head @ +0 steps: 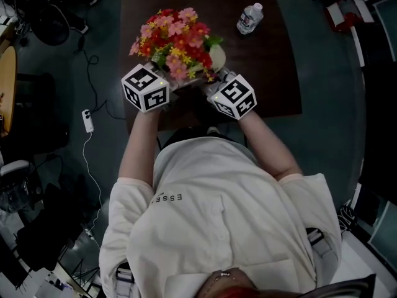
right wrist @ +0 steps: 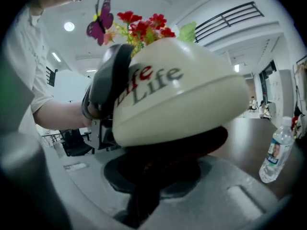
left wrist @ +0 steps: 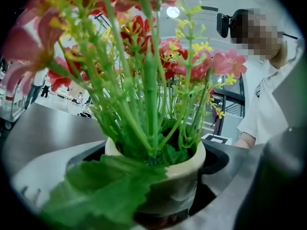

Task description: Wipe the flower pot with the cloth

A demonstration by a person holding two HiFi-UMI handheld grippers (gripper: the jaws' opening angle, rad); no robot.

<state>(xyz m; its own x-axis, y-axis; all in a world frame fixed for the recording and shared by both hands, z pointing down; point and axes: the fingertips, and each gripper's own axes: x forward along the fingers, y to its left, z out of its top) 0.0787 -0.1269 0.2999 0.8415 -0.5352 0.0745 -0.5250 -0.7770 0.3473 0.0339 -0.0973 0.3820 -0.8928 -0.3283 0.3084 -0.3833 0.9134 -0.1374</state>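
Note:
A cream flower pot [head: 218,58] lettered "Life", full of red, pink and yellow artificial flowers [head: 173,36], sits between my two grippers at the near edge of the dark table [head: 273,73]. My left gripper [head: 178,81] is shut on the flower pot [left wrist: 184,176], with a jaw on either side of its rim. In the right gripper view the flower pot [right wrist: 177,99] is tilted and seen from below. A dark cloth [right wrist: 163,162] is pressed against its underside, and my right gripper [right wrist: 144,205] is shut on that cloth. In the head view the cloth is hidden under the flowers.
A clear water bottle [head: 250,18] stands at the back right of the table, and the same water bottle [right wrist: 276,152] shows right of the pot. A white power strip [head: 88,120] with its cable lies on the floor to the left. My own body is close behind the grippers.

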